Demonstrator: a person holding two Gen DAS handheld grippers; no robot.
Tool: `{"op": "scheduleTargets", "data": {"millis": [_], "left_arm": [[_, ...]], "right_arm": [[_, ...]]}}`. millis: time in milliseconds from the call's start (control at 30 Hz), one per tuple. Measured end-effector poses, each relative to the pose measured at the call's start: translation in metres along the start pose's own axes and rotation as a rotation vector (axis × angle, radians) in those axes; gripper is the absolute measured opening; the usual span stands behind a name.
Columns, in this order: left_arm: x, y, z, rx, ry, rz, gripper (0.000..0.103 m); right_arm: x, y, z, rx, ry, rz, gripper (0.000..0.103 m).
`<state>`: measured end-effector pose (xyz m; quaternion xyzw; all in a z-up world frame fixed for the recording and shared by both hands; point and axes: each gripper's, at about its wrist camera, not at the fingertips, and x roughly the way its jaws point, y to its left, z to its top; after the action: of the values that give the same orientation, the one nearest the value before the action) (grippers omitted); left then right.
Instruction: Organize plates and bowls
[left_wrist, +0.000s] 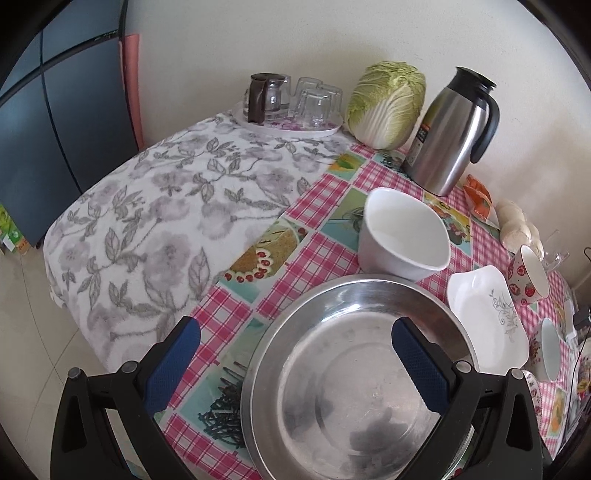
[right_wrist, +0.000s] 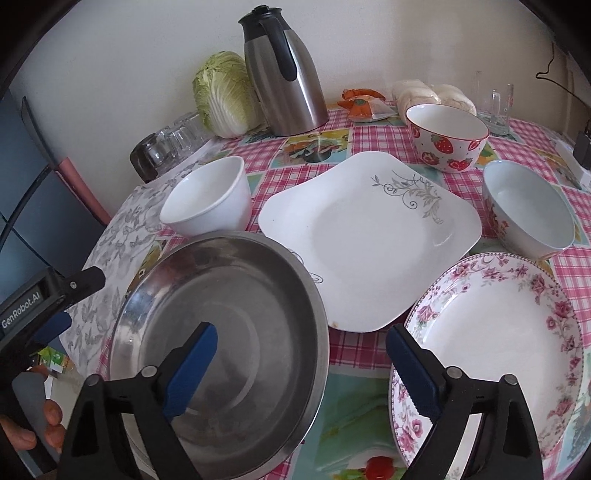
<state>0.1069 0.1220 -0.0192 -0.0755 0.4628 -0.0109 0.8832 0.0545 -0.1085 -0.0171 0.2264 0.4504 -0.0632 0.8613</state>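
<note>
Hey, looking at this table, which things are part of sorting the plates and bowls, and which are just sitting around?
Part of the job:
steel pan
square white plate
pink floral plate
plain white bowl
strawberry bowl
rose-patterned bowl

Just lying about:
thermos jug
cabbage
upturned glasses
glass coffee pot
orange packet
bag of buns

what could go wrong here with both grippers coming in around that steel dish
1. The steel dish overlaps the square white plate; lifting it carelessly could drag that plate.
2. The right gripper is open between the steel dish and the floral plate; closing could nick either rim.
3. The white bowl sits close behind and could get bumped.
</note>
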Motion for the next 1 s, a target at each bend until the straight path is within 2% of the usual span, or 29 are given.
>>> {"op": "scheduleTargets", "data": {"millis": [267,400,533,800,1000], "left_arm": [[0.01,0.007,-0.003,-0.048,0.047,-0.016,0.103],[0.017,0.006,-0.005,-0.051,0.08,-0.013,0.103],[0.027,0.009,-0.009,-0.063,0.124,-0.015,0.101],[0.043,0.017,-0.017,-0.097,0.199,-0.017,0.082],[0.055,0.023,-0.024,-0.138,0.256,-0.022,0.078]], "right_arm": [[-0.001,-0.002,0.0,0.005,0.013,0.039,0.078],[-0.001,-0.003,-0.001,0.008,0.024,0.048,0.063],[0.002,-0.006,-0.002,0.02,0.04,0.049,0.056],[0.012,-0.011,-0.006,0.044,0.089,0.069,0.039],[0.021,-0.017,-0.01,0.094,0.134,0.112,0.03]]}}
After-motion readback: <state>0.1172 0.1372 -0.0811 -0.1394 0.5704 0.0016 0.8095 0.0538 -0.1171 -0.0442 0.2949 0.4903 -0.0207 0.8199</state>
